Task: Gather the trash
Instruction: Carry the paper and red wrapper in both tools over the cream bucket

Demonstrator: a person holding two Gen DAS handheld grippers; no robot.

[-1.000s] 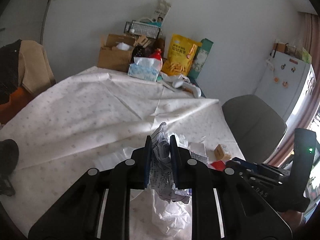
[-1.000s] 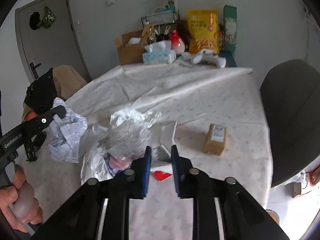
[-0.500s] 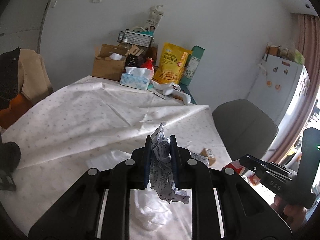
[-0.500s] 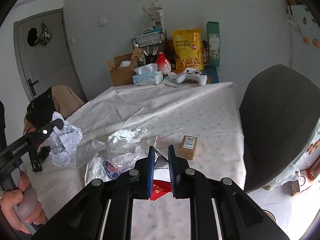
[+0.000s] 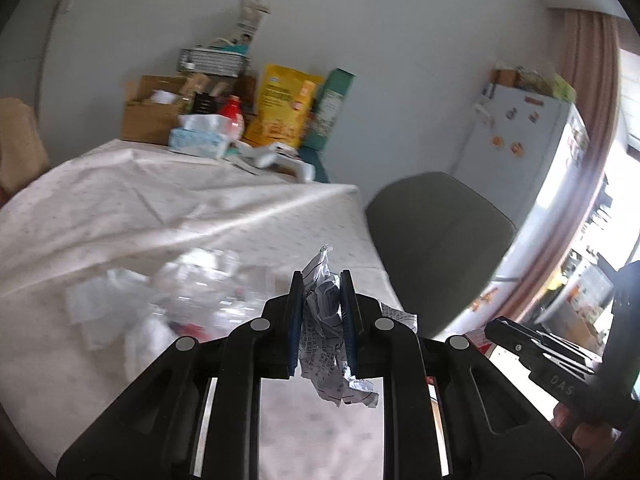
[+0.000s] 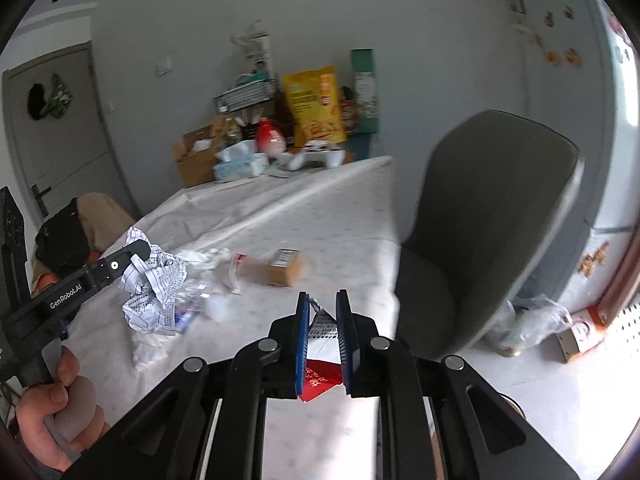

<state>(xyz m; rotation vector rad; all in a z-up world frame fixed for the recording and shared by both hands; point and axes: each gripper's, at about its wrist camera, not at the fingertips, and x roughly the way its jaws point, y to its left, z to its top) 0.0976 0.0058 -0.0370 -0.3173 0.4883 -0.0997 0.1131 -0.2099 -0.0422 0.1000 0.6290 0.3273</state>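
My left gripper (image 5: 320, 284) is shut on a crumpled printed paper (image 5: 326, 344), held above the table; the same paper (image 6: 154, 292) shows at the left of the right wrist view. My right gripper (image 6: 323, 304) is shut on a flat red-and-white wrapper (image 6: 322, 360), held over the table's near edge. Crumpled clear plastic and white scraps (image 5: 192, 284) lie on the white tablecloth (image 5: 120, 208). A small brown carton (image 6: 286, 268) lies on the table ahead of the right gripper.
A grey chair (image 6: 480, 216) stands at the table's right side. Boxes, a tissue box (image 5: 200, 136), a yellow snack bag (image 5: 284, 108) and a red bottle crowd the far end. A fridge (image 5: 532, 148) stands at the right. A plastic bag (image 6: 536, 320) lies on the floor.
Both grippers have lifted and swung to the right, away from the trash pile, each keeping its hold. The chair and fridge fill more of both views.
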